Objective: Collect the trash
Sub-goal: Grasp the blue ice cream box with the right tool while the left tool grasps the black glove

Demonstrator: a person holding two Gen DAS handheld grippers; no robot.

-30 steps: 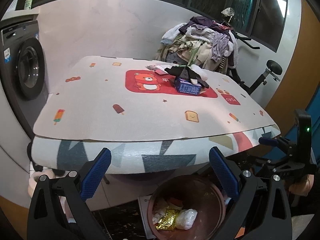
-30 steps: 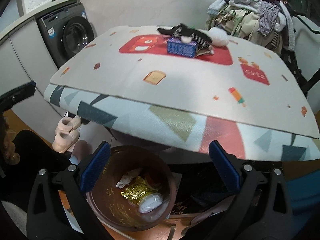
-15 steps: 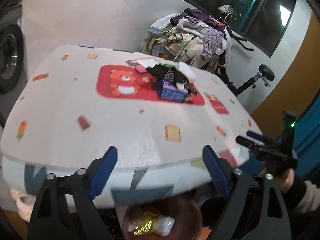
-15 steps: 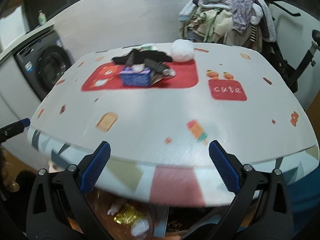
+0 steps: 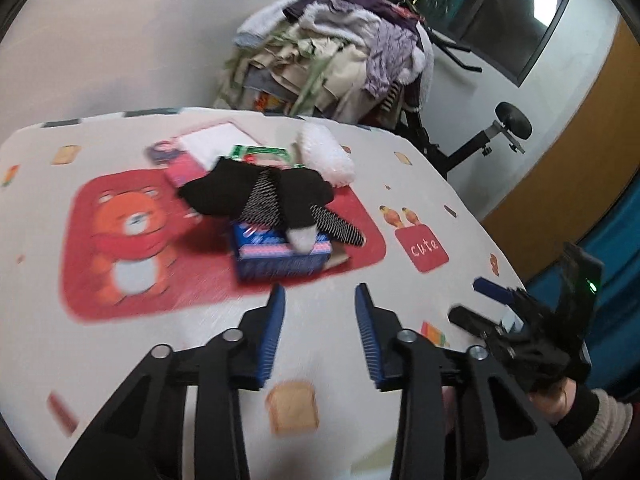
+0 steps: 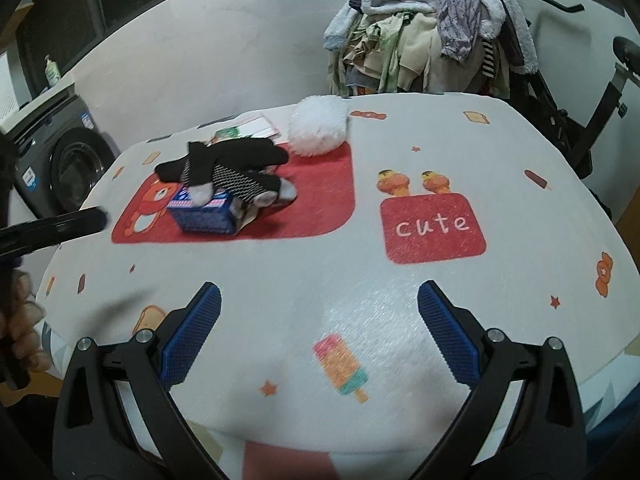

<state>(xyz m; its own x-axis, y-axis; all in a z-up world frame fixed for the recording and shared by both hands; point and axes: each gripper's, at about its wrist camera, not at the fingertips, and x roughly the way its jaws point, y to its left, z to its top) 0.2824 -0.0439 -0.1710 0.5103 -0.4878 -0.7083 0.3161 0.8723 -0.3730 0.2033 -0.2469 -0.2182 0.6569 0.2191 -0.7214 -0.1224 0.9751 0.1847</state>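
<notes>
Left wrist view: blurred blue box (image 5: 282, 258) under socks (image 5: 260, 196)

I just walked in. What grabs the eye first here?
The red bear patch on the table cover, with black socks draped over a blue box on it. Behind the table towers a clothes pile. Up close, the left gripper is closing its jaws on nothing.

The word "cute" is showing in pale lowercase letters on a red patch (image 6: 434, 229) of the table cover (image 6: 400, 300), at three o'clock from the blue box (image 6: 202, 216). The printing on that box is blurring past reading.
</notes>
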